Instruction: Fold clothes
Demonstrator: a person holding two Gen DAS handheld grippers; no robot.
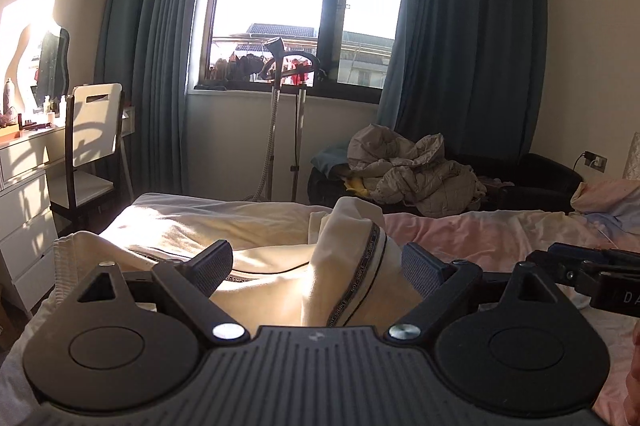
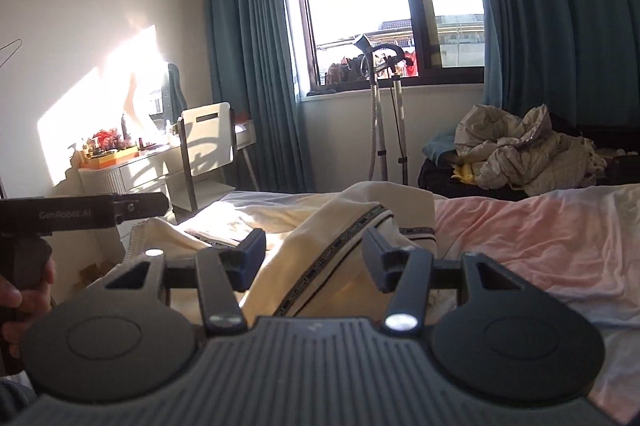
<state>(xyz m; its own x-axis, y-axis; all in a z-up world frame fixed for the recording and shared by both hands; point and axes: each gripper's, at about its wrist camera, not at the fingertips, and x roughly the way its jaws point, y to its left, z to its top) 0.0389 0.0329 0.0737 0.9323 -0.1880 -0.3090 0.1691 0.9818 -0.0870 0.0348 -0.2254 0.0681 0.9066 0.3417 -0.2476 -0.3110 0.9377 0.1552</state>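
Observation:
A cream garment with a dark lettered stripe (image 1: 352,238) lies bunched on the bed (image 1: 500,238); it also shows in the right wrist view (image 2: 340,226). My left gripper (image 1: 316,266) is open, its fingers (image 1: 214,266) on either side of a raised fold of the garment. My right gripper (image 2: 312,250) is open too, with the striped fold between its fingers (image 2: 250,252). The right gripper's body shows at the right edge of the left wrist view (image 1: 592,270), and the left one at the left of the right wrist view (image 2: 80,214).
The bed has a pink sheet (image 2: 540,238). A white chair (image 1: 94,130) and dresser (image 1: 24,186) stand at the left. A garment steamer (image 1: 280,114) stands by the window. A dark sofa holds a heap of clothes (image 1: 416,170).

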